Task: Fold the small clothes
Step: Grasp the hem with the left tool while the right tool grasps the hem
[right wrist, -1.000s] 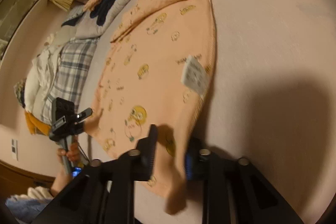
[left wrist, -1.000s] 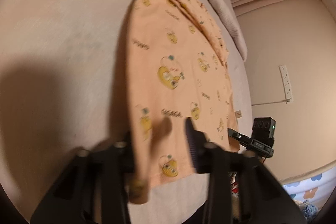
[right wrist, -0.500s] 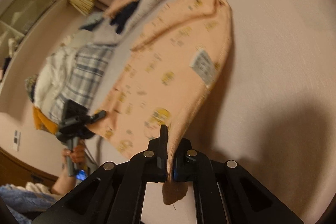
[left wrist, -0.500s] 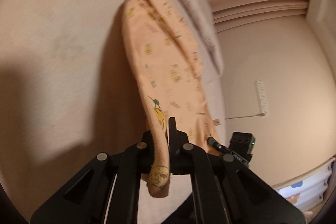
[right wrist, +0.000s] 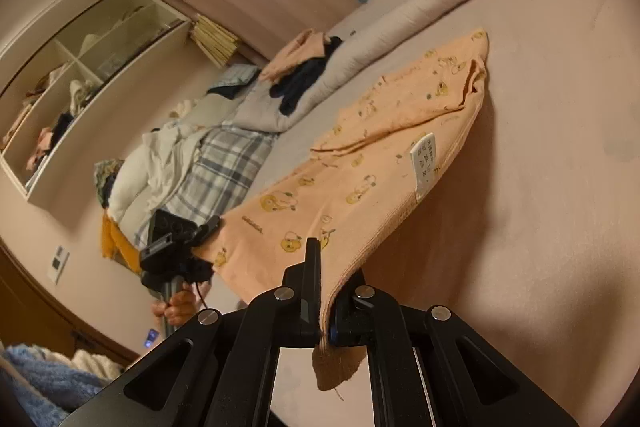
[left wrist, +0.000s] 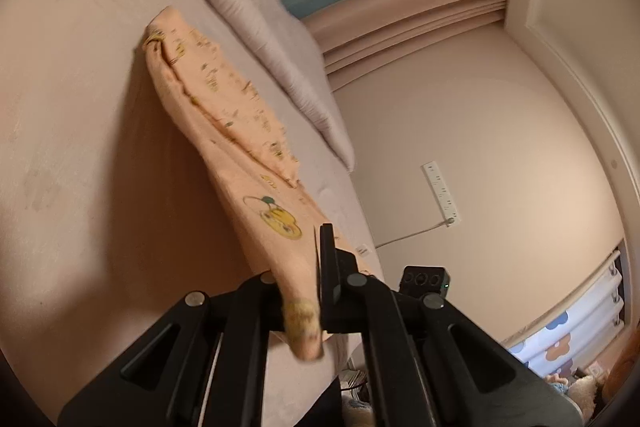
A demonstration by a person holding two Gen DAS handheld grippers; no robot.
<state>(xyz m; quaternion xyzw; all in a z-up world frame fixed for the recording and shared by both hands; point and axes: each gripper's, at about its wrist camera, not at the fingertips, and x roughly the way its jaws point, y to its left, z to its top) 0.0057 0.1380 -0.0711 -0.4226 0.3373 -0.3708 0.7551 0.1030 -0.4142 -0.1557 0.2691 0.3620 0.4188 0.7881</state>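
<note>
The peach garment [right wrist: 384, 155] is hanging stretched above the bed [right wrist: 540, 207], its far end resting on the bed beside the rolled grey quilt [left wrist: 256, 27]. The left gripper [left wrist: 318, 291] is pinching one near corner and the right gripper [right wrist: 326, 307] is clamping the other. A white care label [right wrist: 425, 159] is showing near the garment's right edge.

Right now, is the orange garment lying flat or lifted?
Partly lifted: both grippers hold the near edge of the orange garment off the bed; its far end rests there.
</note>
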